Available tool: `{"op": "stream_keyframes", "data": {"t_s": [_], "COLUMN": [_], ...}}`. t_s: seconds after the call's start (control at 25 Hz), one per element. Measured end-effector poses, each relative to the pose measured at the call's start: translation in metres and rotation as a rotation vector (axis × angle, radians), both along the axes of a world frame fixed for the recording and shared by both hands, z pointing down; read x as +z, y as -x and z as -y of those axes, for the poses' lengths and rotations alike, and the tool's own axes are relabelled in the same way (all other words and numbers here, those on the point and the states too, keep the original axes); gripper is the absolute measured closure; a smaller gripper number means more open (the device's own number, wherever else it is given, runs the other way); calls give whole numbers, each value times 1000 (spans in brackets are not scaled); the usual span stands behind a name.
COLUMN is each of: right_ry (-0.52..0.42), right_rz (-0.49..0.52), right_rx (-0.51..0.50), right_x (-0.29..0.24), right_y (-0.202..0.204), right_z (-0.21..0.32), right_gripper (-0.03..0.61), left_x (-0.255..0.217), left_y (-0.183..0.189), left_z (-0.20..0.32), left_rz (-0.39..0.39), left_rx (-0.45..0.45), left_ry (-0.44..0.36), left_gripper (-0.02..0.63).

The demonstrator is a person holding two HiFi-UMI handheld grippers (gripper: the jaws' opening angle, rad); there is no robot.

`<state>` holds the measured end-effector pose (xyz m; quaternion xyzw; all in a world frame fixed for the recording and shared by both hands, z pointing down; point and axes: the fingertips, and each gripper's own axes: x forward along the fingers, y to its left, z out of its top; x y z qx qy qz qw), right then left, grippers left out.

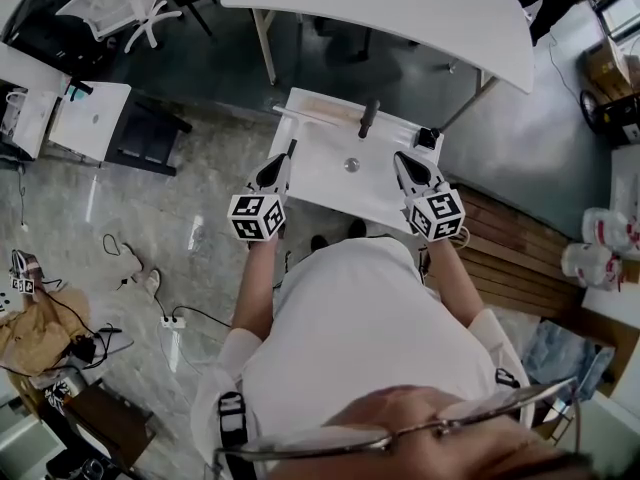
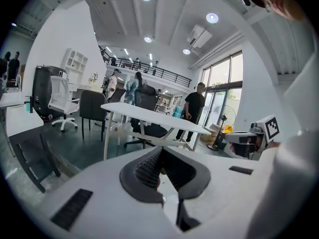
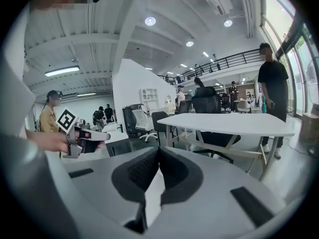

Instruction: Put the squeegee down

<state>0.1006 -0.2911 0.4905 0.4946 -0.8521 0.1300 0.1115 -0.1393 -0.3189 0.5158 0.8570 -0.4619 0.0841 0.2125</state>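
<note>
1. The squeegee [image 1: 322, 115] lies flat on the small white surface [image 1: 330, 193], along its far edge. Its pale blade runs across, and the dark handle [image 1: 368, 118] crosses the blade's right end
2. The left hand-held gripper [image 1: 291, 149] is clenched on nothing: its own view shows the two dark ribbed pads pressed together at the tips, with only the room beyond them
3. It hovers over the left edge of the surface, its tips aimed toward the blade's left end but apart from it, on the person's side
4. The right hand-held gripper [image 1: 399, 156] is likewise clenched and empty, with its pads meeting in its own view
5. It hangs above the right part of the surface, nearer the person than the handle and clear of it, so the squeegee lies ahead of both tools
6. A small round disc [image 1: 351, 165] sits on the surface between the two tools, and a small dark object [image 1: 428, 138] sits at the far right corner
7. A big white table [image 1: 400, 8] stands beyond the surface, and both gripper views show it ahead
</note>
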Motion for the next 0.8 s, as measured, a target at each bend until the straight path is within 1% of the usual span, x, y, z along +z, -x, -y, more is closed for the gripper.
{"op": "stream_keyframes", "data": {"t_s": [0.36,0.8], "right_ry": [10,13], "right_rz": [0,5], "right_rx": [6,2], "right_x": [3,5], "right_y": [-6,-4], "right_z": [0,-1], "right_gripper": [574,574], "left_x": [1,-2], "left_y": [-10,-22], "left_z": [-3,-1], "left_rz": [-4,-27], "left_rx": [17,22], "left_ry": [0,-7], "left_gripper": [609,609]}}
